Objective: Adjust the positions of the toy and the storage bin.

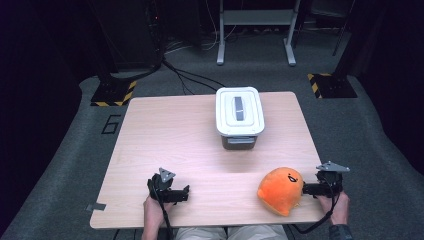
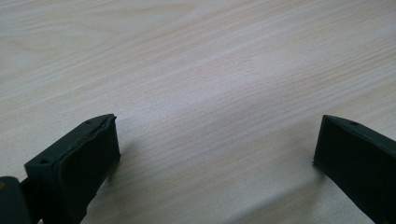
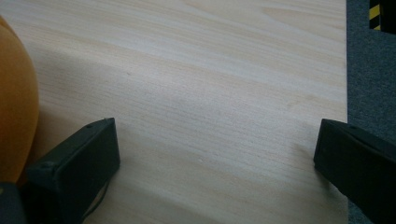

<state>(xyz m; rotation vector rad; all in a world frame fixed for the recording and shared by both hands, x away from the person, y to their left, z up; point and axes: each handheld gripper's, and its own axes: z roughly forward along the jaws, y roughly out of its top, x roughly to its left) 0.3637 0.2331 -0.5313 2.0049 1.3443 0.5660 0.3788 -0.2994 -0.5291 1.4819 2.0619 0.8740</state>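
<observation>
Orange plush toy [image 1: 281, 190] just beside the wide-open, empty right tool [image 1: 311, 189], left tool [image 1: 181, 194] likewise.

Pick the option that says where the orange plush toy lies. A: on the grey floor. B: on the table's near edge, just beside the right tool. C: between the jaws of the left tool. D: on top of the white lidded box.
B: the orange plush toy lies on the table near its front edge, right beside the right tool, whose jaws stand open over bare wood.
</observation>
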